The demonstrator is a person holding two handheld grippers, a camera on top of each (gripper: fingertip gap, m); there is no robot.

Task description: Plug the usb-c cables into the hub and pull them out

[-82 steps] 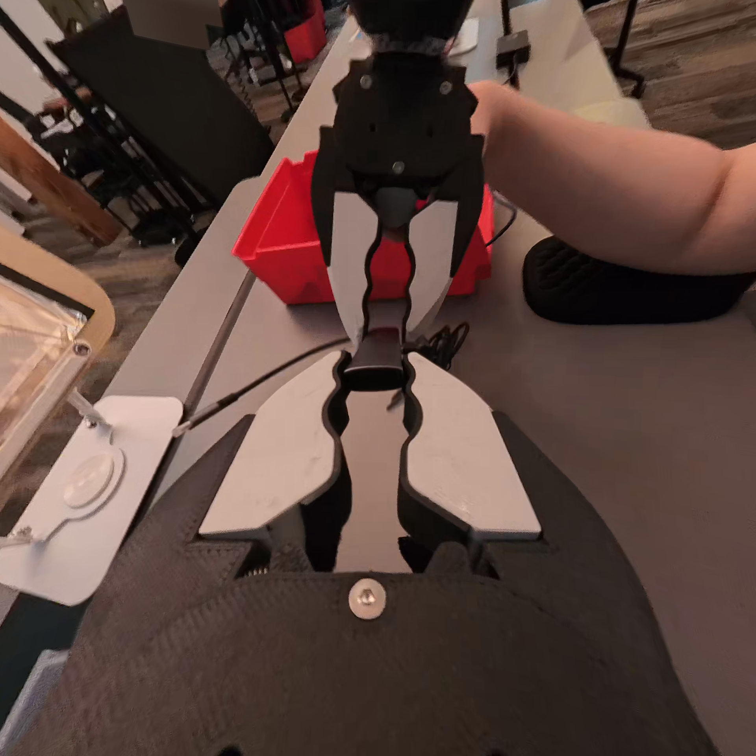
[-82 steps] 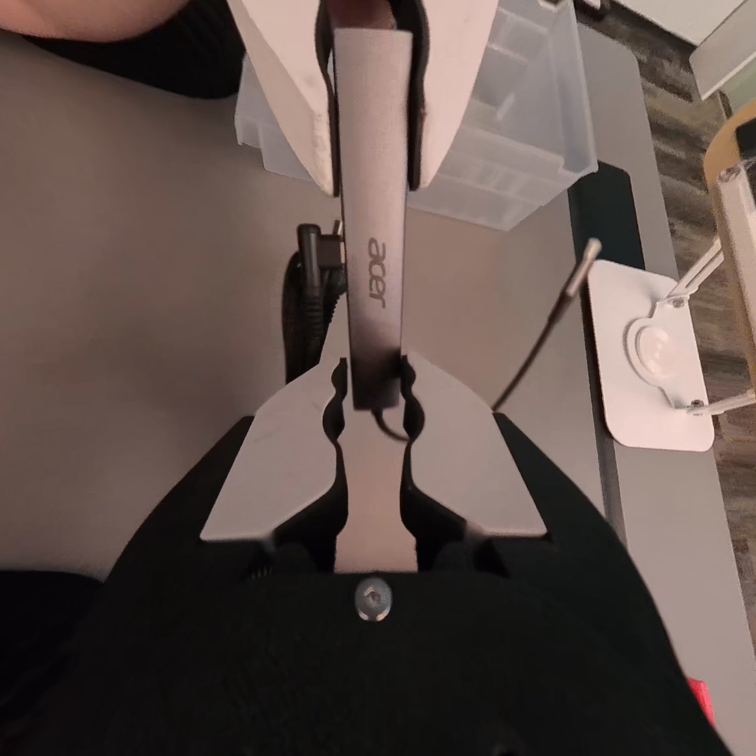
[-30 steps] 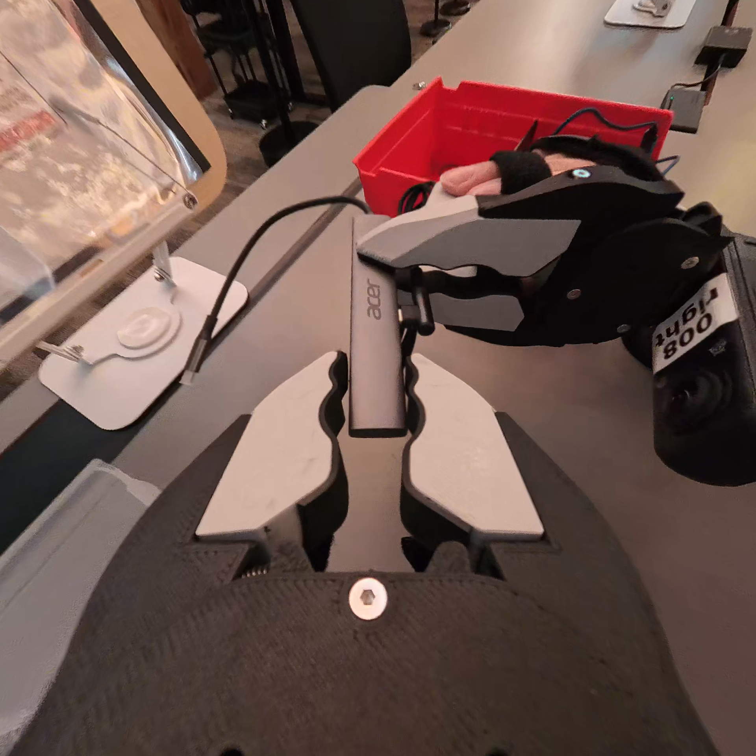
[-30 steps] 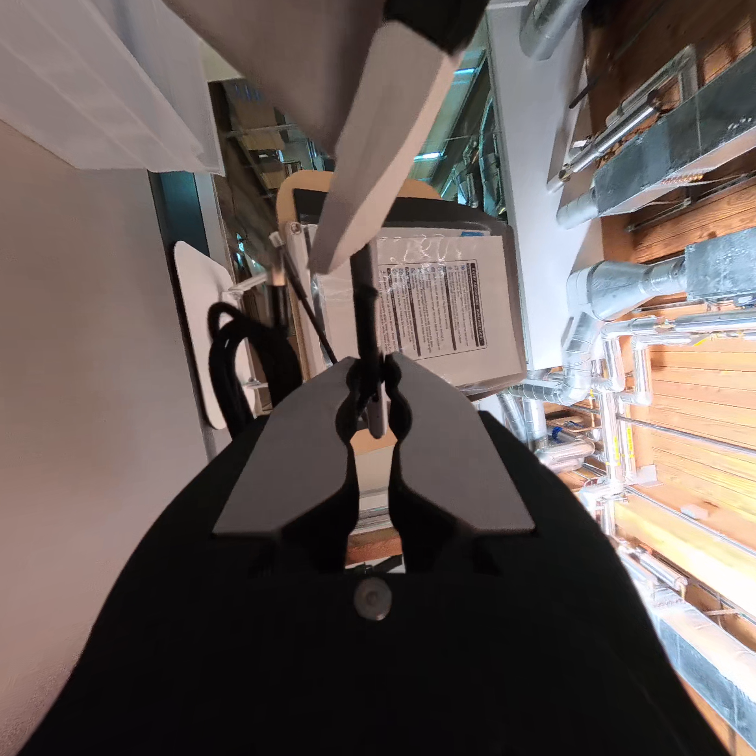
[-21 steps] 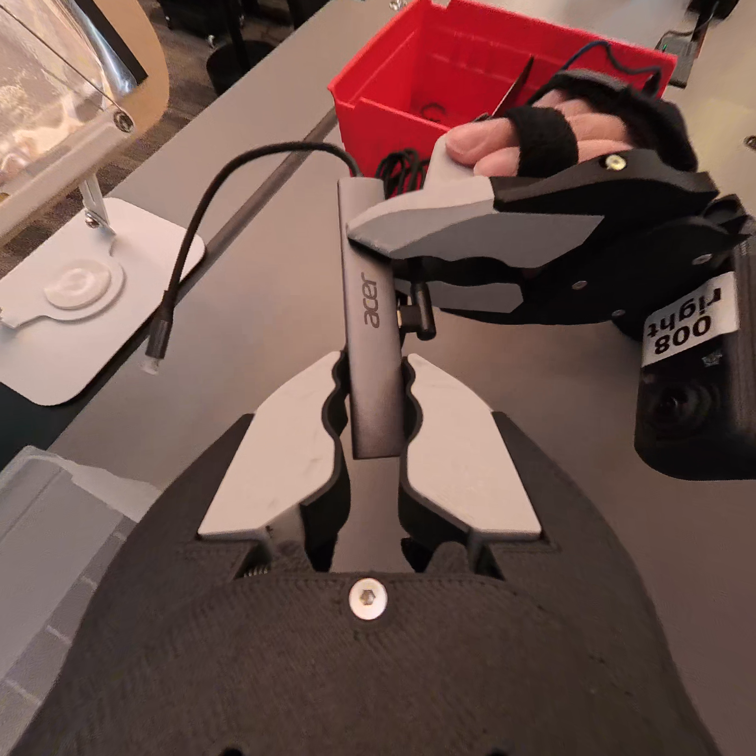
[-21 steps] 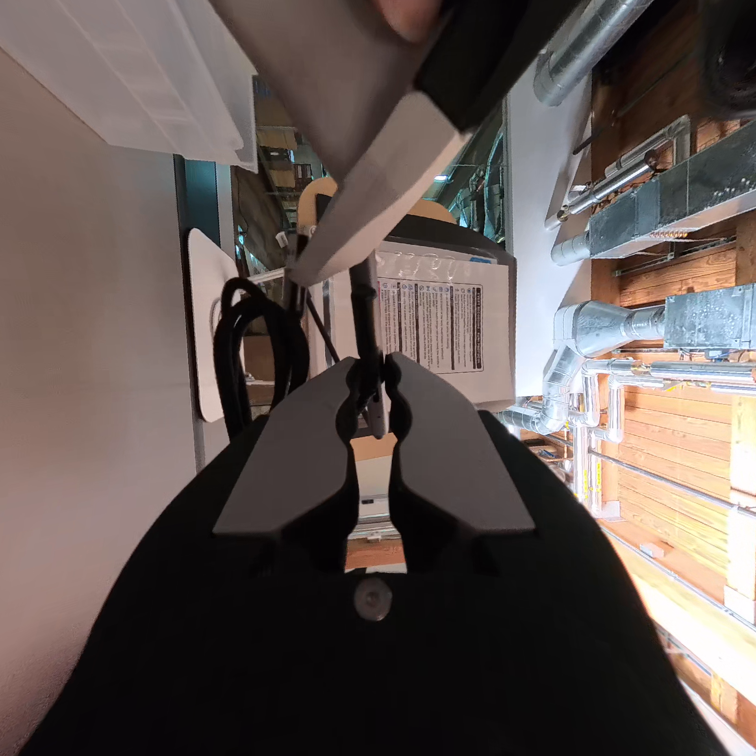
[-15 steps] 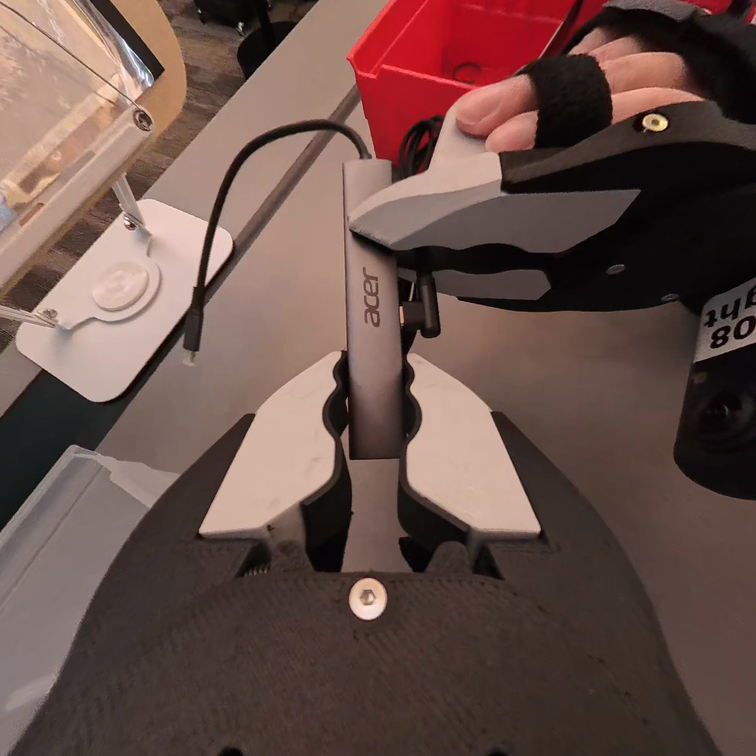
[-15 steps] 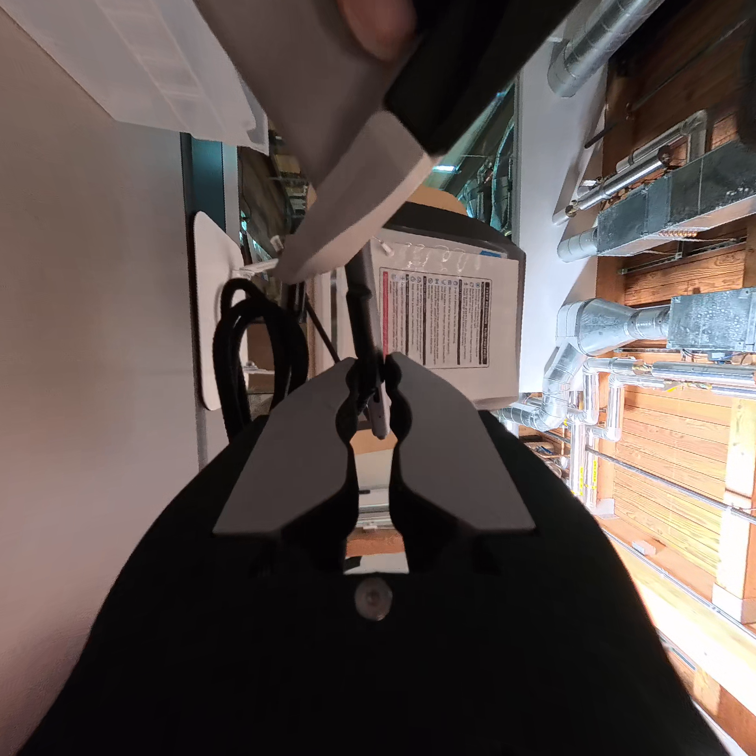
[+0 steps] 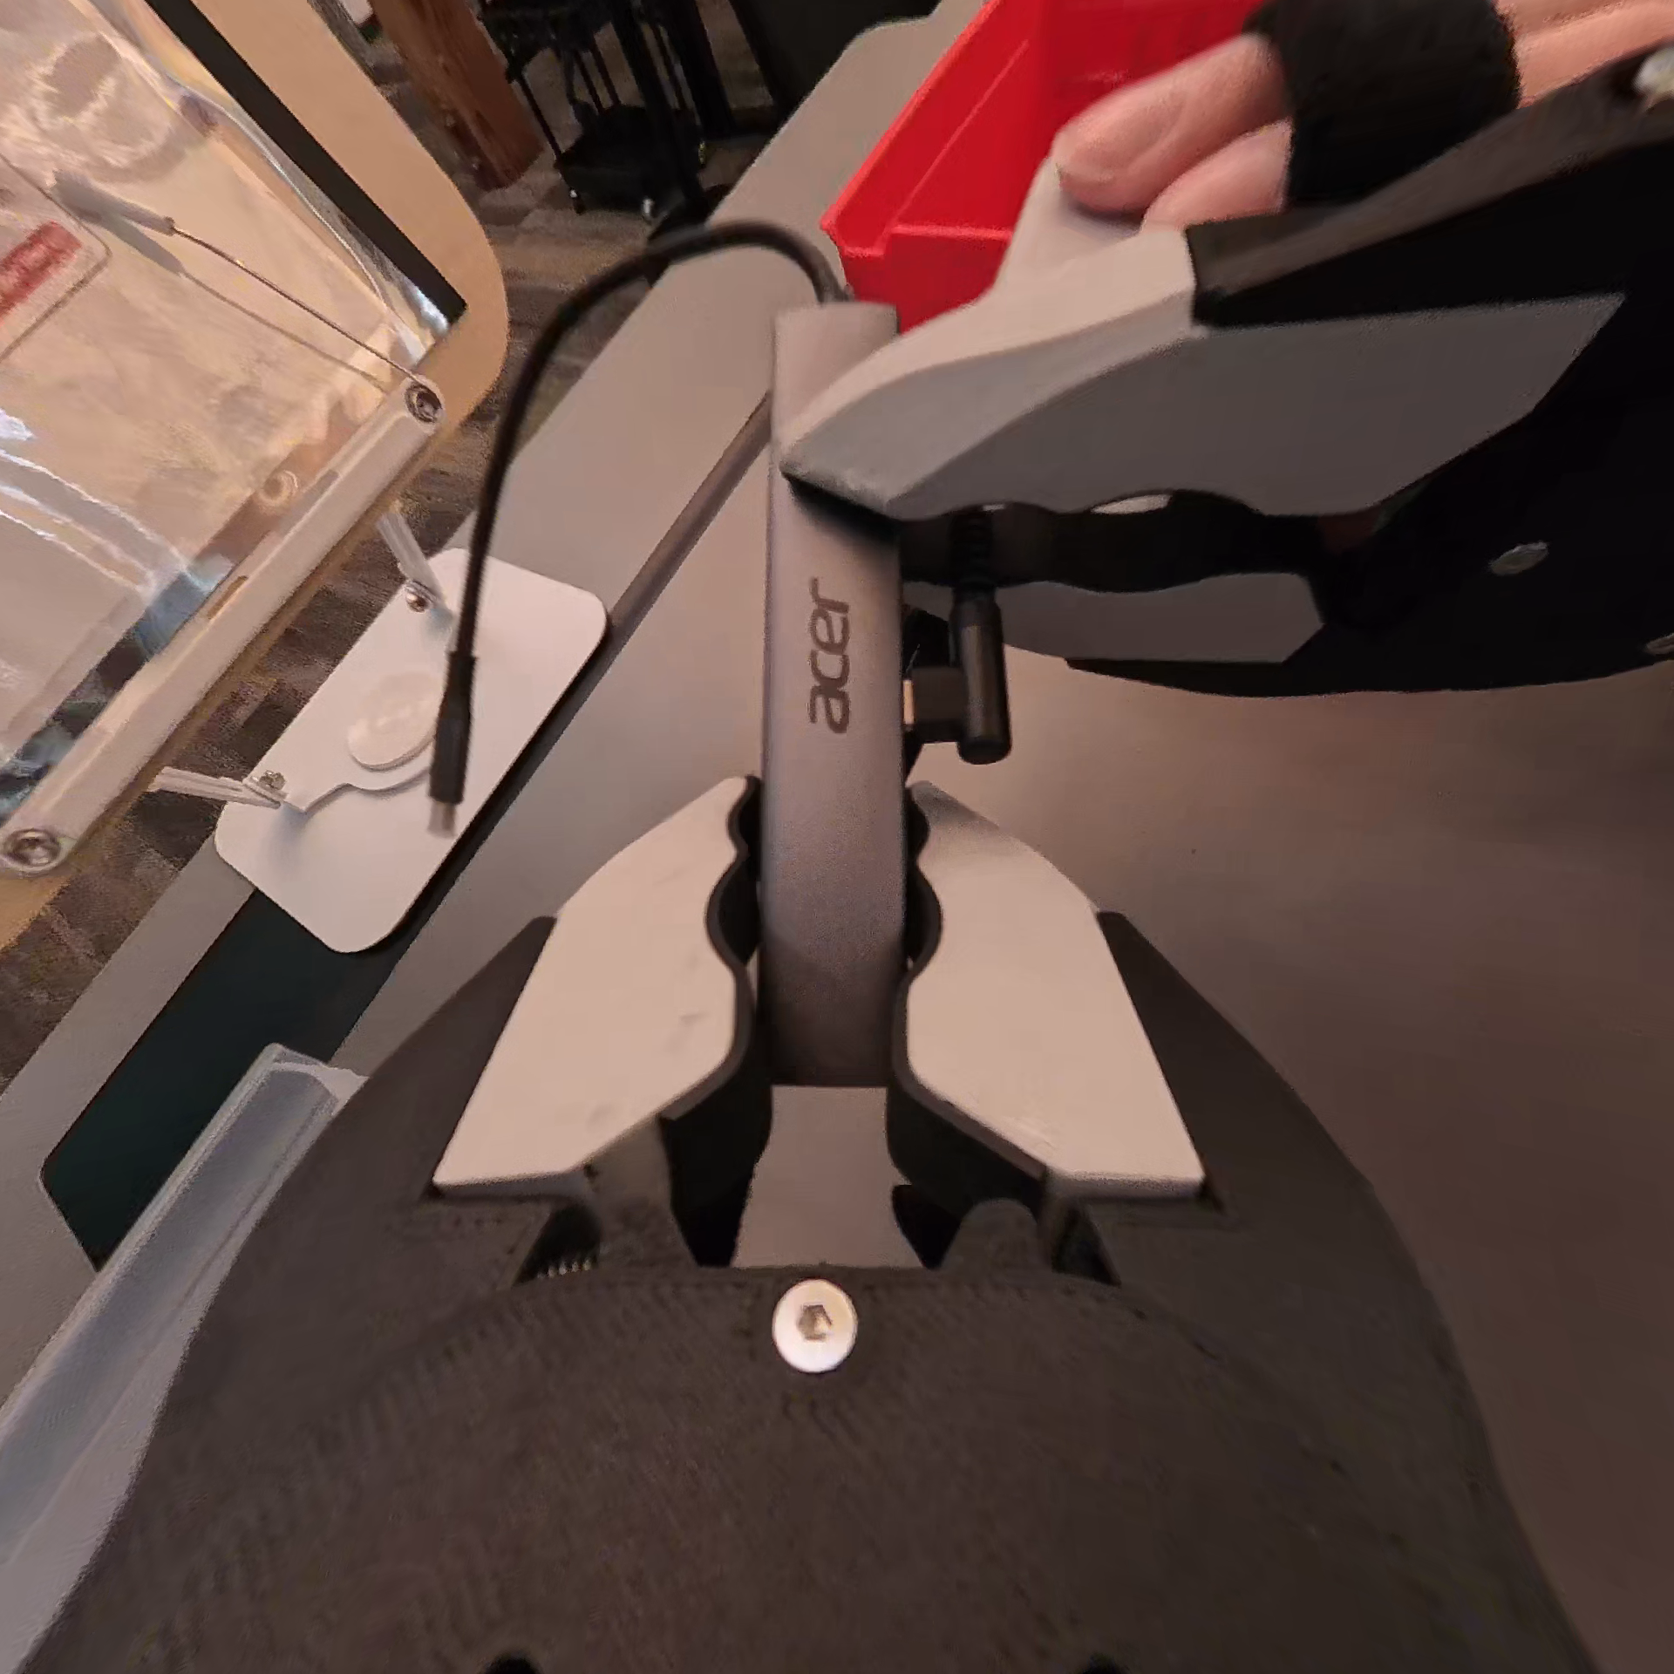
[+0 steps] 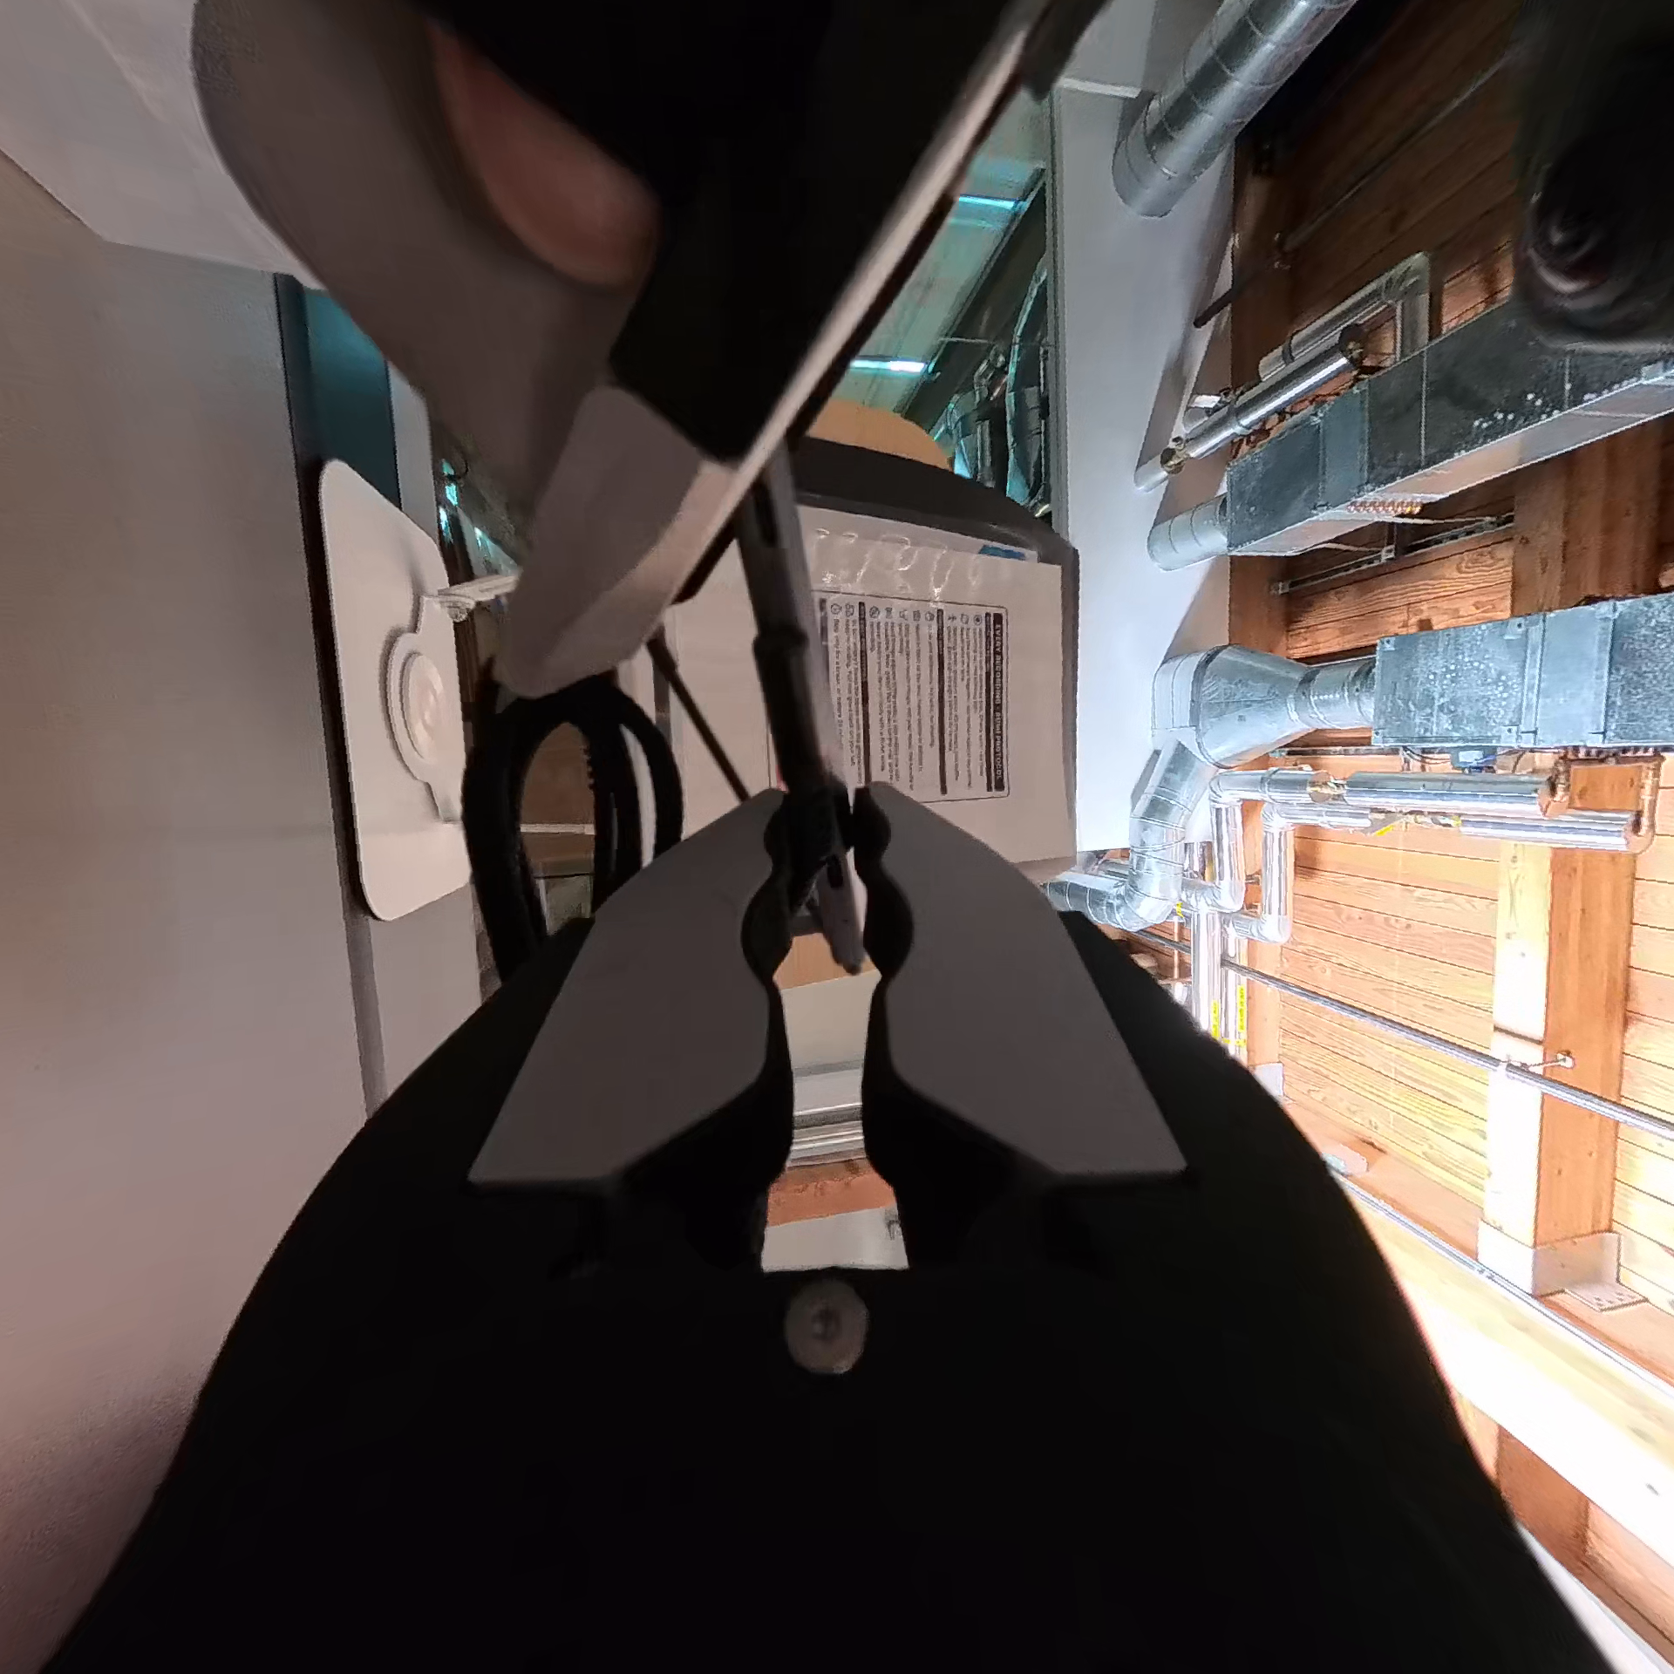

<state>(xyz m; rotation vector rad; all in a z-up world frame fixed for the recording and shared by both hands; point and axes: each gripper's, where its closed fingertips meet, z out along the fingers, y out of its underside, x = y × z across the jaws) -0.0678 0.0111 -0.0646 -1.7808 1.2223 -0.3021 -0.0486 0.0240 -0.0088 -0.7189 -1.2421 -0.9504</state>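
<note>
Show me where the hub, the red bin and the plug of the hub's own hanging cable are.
hub [image 9: 833, 870]: left wrist view, grey top face.
red bin [image 9: 942, 199]: left wrist view, near side wall.
hanging cable plug [image 9: 450, 725]: left wrist view, black plug body.

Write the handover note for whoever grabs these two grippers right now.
Left gripper: shut on the grey hub, holding it lifted off the table, long axis pointing away from the camera.
Right gripper: shut on the black usb-c cable near its right-angle plug.
The plug sits at the hub's right edge; whether it is fully seated cannot be told.
The hub's own short lead hangs free on the left, unplugged. The red bin stands behind on the table.
Left to do: confirm the plug is seated, then pull it out.
</note>
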